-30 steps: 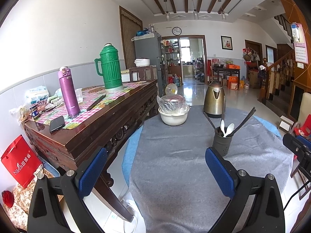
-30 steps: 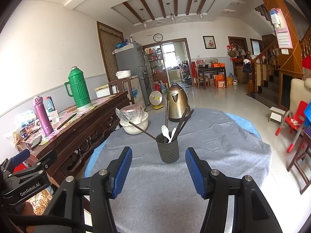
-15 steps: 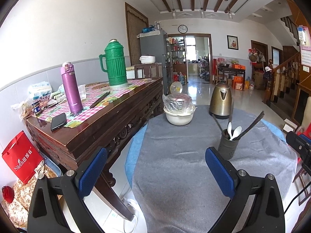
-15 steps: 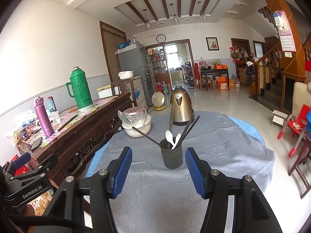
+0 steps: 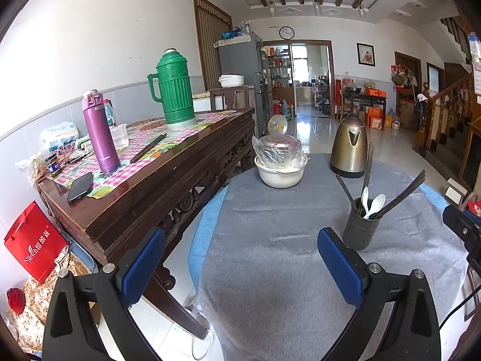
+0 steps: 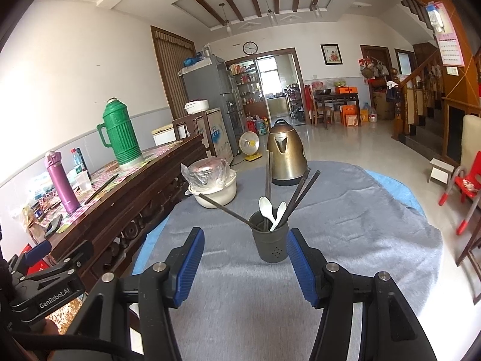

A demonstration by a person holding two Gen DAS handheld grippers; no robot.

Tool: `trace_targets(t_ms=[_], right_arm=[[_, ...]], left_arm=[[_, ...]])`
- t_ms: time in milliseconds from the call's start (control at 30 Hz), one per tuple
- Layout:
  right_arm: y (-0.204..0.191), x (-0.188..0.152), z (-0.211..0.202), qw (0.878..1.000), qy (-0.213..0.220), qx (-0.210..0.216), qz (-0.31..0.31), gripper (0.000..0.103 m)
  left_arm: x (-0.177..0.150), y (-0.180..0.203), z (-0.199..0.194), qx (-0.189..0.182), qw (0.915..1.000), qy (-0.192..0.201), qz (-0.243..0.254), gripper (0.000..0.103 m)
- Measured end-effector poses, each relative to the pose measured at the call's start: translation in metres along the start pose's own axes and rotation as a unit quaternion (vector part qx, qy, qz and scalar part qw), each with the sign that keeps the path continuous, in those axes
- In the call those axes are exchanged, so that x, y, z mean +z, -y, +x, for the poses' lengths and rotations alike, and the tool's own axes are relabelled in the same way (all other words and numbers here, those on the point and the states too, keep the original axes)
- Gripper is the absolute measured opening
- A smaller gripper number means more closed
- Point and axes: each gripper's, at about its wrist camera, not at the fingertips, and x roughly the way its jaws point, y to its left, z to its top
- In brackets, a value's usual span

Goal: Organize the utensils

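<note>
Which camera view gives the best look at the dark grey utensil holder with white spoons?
The right wrist view. The dark grey utensil holder stands centred there, its perforated wall unobstructed. In the left wrist view it sits off to the right, its lower left edge hidden behind one blue pad.

Dark perforated holder point(image 6: 269, 245) upright on grey cloth; white spoons point(image 6: 266, 207), dark chopsticks point(image 6: 304, 191) leaning inside

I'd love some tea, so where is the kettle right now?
The kettle stands at the far end of the grey-covered table, behind the dark utensil cup and just right of the white bowl.
</note>
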Motion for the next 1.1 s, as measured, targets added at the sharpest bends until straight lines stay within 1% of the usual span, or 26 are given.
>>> trace_targets(t_ms=[267,433,633,900,1000,1100], right_arm=[[0.021,0.000,0.031,1.000,-0.007,-0.012,0.007,0.061],[0.036,0.001,0.041,1.000,-0.006,-0.020,0.012,0.061],[0.043,0.001,0.045,1.000,-0.002,-0.026,0.009,0.061],[0.036,0.003,0.039,1.000,0.008,-0.029,0.001,0.061],[0.035,0.002,0.037,1.000,0.008,-0.030,-0.001,0.061],[0.035,0.001,0.039,0.999,0.008,-0.035,-0.001,0.061]], left_arm=[[0.012,0.023,0.026,-0.001,0.9999,-0.012,0.009,0.101],[0.017,0.034,0.034,-0.006,0.9998,-0.017,0.011,0.101],[0.020,0.043,0.032,-0.015,0.9997,-0.010,0.017,0.101],[0.021,0.042,0.023,-0.028,0.9995,0.002,0.013,0.101],[0.021,0.042,0.024,-0.030,0.9995,0.002,0.012,0.101],[0.018,0.043,0.035,-0.034,0.9993,-0.003,0.013,0.101]])
